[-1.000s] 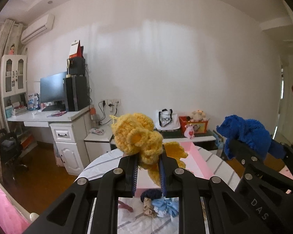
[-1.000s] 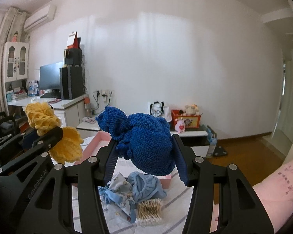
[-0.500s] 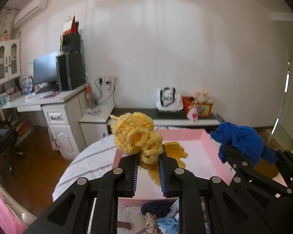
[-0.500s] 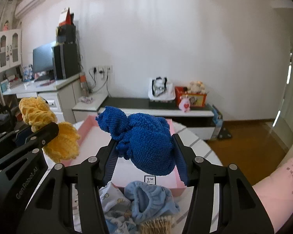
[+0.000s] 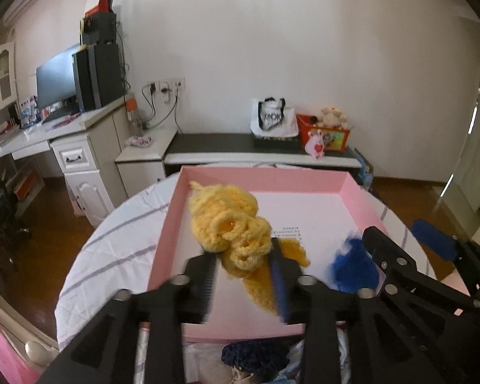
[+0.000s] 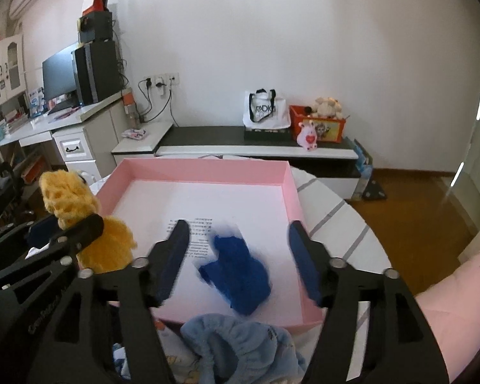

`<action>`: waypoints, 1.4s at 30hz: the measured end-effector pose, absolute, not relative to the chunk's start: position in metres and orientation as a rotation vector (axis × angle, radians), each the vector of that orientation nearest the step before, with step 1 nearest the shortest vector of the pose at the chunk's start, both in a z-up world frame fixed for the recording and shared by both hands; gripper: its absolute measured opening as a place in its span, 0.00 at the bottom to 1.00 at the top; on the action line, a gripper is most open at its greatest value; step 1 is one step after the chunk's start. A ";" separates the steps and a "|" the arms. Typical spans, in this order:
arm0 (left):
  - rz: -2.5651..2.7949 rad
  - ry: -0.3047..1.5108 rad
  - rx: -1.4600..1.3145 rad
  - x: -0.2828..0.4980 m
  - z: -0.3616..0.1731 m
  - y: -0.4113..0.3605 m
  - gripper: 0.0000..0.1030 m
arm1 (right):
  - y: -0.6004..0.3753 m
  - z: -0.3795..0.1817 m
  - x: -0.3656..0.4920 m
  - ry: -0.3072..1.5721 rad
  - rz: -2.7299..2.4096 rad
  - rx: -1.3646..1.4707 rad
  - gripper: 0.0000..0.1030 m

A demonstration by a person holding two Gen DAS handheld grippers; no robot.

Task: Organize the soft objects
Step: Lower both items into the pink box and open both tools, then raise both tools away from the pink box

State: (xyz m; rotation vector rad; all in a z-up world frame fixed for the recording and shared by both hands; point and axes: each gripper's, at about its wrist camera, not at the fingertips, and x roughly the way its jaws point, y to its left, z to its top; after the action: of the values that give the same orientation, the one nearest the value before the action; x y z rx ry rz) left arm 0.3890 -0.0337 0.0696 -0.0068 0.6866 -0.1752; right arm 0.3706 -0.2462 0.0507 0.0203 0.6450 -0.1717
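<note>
Dropping 2 knits into the pink box [image 6: 291, 192].

Left gripper [image 5: 243, 275], lower centre of its frame: jaws opening, yellow knit [image 5: 230, 230] between them, seemingly free of the pads and spilling toward the box floor. Right gripper [image 6: 240, 256], lower centre: jaws opening wide, nothing gripped; blue knit [image 6: 240, 275] blurred, loose over the white floor in the box's near half. To finish well: open fully before pulling back, check no yarn snags on the ribbed pads, lift clear above the rim. More soft items [image 6: 236, 345] heaped at bottom of frame, outside the box on the striped cloth [image 6: 336, 220].
</note>
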 end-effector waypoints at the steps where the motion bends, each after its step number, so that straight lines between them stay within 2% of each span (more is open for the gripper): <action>1: -0.177 0.699 -0.009 0.400 0.070 -0.034 0.57 | -0.249 0.050 0.371 0.647 -0.184 0.025 0.66; 2: -0.174 0.707 -0.011 0.411 0.071 -0.033 0.65 | -0.251 0.049 0.371 0.646 -0.197 0.028 0.66; 3: -0.160 0.708 -0.009 0.416 0.071 -0.032 0.77 | -0.255 0.049 0.371 0.647 -0.211 0.033 0.69; 4: -0.128 0.701 -0.003 0.427 0.074 -0.032 0.84 | -0.257 0.049 0.372 0.648 -0.218 0.039 0.74; 7: -0.104 0.681 -0.015 0.442 0.075 -0.032 0.91 | -0.266 0.048 0.372 0.655 -0.224 0.065 0.78; 16: -0.091 0.694 -0.002 0.487 0.078 -0.041 0.91 | -0.264 0.050 0.362 0.668 -0.237 0.043 0.79; 19: -0.081 0.689 -0.008 0.424 0.060 -0.033 0.92 | -0.261 0.052 0.357 0.671 -0.236 0.040 0.79; 23: -0.077 0.682 -0.014 0.389 0.056 -0.026 0.92 | -0.258 0.055 0.350 0.673 -0.229 0.037 0.80; 26: -0.071 0.674 -0.015 0.362 0.052 -0.025 0.94 | -0.255 0.060 0.341 0.663 -0.228 0.035 0.88; 34: -0.059 0.649 -0.019 0.318 0.054 -0.019 0.97 | -0.243 0.078 0.309 0.609 -0.262 -0.021 1.00; 36: -0.058 0.633 -0.025 0.303 0.058 -0.018 1.00 | -0.243 0.084 0.300 0.597 -0.264 -0.019 1.00; 42: -0.047 0.594 -0.029 0.264 0.067 -0.015 1.00 | -0.239 0.098 0.270 0.567 -0.242 -0.002 1.00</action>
State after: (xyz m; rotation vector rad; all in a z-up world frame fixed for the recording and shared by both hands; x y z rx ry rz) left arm 0.2641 -0.0153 0.0669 -0.0291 0.5944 -0.0471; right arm 0.2702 -0.2393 0.0979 -0.0022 0.5670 -0.2422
